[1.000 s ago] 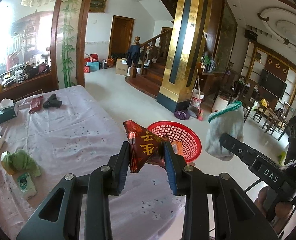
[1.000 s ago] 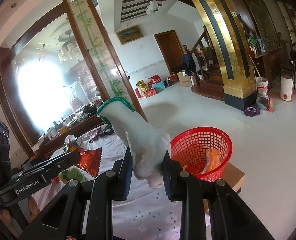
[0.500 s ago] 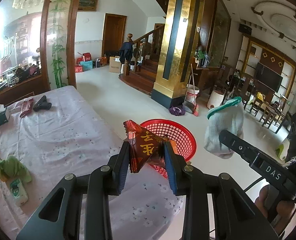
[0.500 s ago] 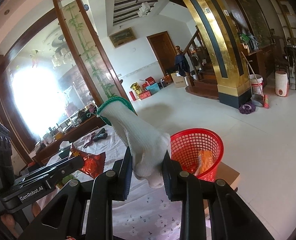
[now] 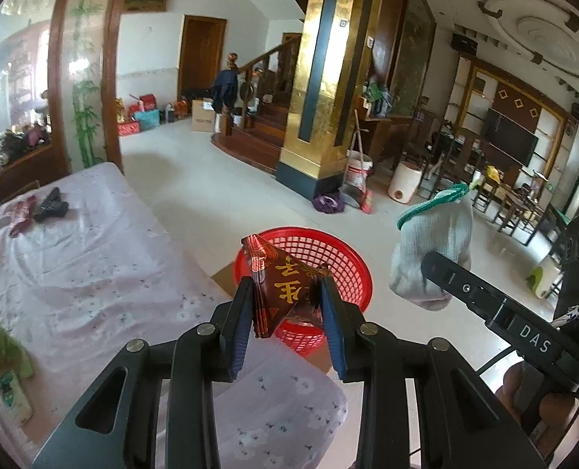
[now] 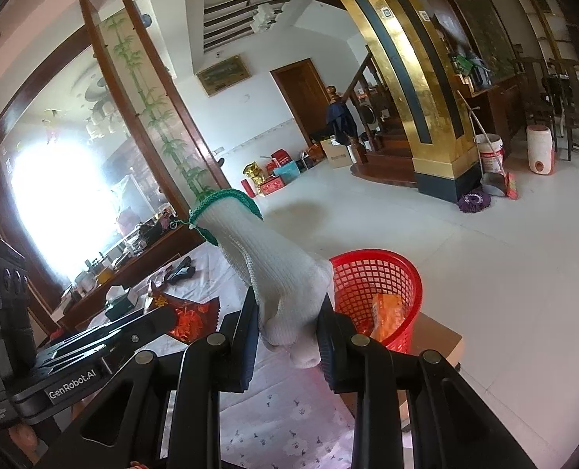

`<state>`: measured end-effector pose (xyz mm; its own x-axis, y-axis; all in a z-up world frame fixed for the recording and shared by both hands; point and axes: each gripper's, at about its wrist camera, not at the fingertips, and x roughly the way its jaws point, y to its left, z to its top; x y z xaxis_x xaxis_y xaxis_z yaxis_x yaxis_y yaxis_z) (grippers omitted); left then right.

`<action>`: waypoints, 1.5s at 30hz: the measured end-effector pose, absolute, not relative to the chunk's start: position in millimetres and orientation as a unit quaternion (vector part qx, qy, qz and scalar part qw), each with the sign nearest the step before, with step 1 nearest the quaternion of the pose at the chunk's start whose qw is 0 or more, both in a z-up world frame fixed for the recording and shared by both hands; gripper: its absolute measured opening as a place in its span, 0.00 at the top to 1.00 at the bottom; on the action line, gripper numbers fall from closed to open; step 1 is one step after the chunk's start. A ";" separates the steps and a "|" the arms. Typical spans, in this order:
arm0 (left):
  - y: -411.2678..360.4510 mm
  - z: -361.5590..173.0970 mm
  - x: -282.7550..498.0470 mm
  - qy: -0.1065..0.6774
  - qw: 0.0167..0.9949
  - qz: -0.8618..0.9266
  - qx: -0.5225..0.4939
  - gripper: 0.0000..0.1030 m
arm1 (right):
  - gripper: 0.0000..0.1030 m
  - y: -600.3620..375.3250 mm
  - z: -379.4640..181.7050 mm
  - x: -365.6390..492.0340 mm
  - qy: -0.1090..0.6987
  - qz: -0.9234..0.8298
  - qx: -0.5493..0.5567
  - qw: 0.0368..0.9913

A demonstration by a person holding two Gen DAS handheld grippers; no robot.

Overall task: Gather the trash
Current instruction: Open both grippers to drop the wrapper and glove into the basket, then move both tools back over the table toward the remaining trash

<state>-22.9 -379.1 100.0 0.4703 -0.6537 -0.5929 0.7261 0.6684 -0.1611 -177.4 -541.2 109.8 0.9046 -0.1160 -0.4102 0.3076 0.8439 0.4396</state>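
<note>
The left claw (image 5: 287, 305) is clamped on a dark red snack wrapper (image 5: 279, 293) with gold lettering, its blue pads pressing the crumpled foil from both sides. In the left wrist view the wrapper sits in front of the near rim of the red mesh basket (image 5: 344, 269), which stands just past the corner of the surface (image 5: 94, 273) with its pale floral cloth. Whether the wrapper is truly above the opening or only in line with it is hard to say through the fisheye.

To the right, the right claw (image 6: 287, 328) is closed on a white knit glove (image 6: 281, 273) with a green cuff, gripped at the finger end so the cuff stands up and leans left. The basket is just right of it in the right wrist view, already holding some orange packaging (image 6: 387, 312).

The step in hand looks like the carry to the basket, both pieces of trash held and not yet dropped. The next move probably calls for bringing each claw clearly over the basket mouth and then opening it, so that wrapper and glove fall inside rather than onto the rim or floor. More litter remains on the surface at far left, including a green crumpled item (image 5: 0, 348).
</note>
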 end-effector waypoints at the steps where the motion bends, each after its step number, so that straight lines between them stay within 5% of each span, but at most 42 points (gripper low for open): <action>1: -383.3 98.2 -18.8 0.326 0.851 -0.409 0.057 0.69 | 0.72 -544.7 108.1 -176.0 0.187 -0.114 0.259 0.941; 19: -459.1 12.3 53.8 0.440 0.781 -0.441 0.046 0.67 | 0.68 -612.4 41.7 -115.7 0.235 -0.113 0.354 0.898; 23: -460.9 7.4 56.7 0.441 0.784 -0.436 0.043 0.45 | 0.53 -618.3 34.1 -109.8 0.242 -0.117 0.362 0.893; 27: -450.7 14.9 52.9 0.432 0.793 -0.428 0.044 0.45 | 0.45 -621.2 38.7 -114.2 0.231 -0.113 0.365 0.895; 32: -411.7 37.8 39.6 0.403 0.823 -0.398 0.046 0.36 | 0.44 -606.8 57.5 -121.8 0.215 -0.094 0.354 0.905; 35: -377.6 56.8 24.9 0.379 0.848 -0.368 0.043 0.33 | 0.33 -585.3 73.4 -125.1 0.202 -0.069 0.334 0.918; 45: -225.2 114.9 -1.6 0.320 0.915 -0.246 -0.002 0.31 | 0.22 -494.9 114.7 -109.4 0.190 0.035 0.276 0.942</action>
<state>-1.6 -225.2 114.9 0.6744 -0.4507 -0.5849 0.4481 0.8794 -0.1609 -109.4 -494.9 114.7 0.9251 0.1704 -0.3393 0.0395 0.8455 0.5324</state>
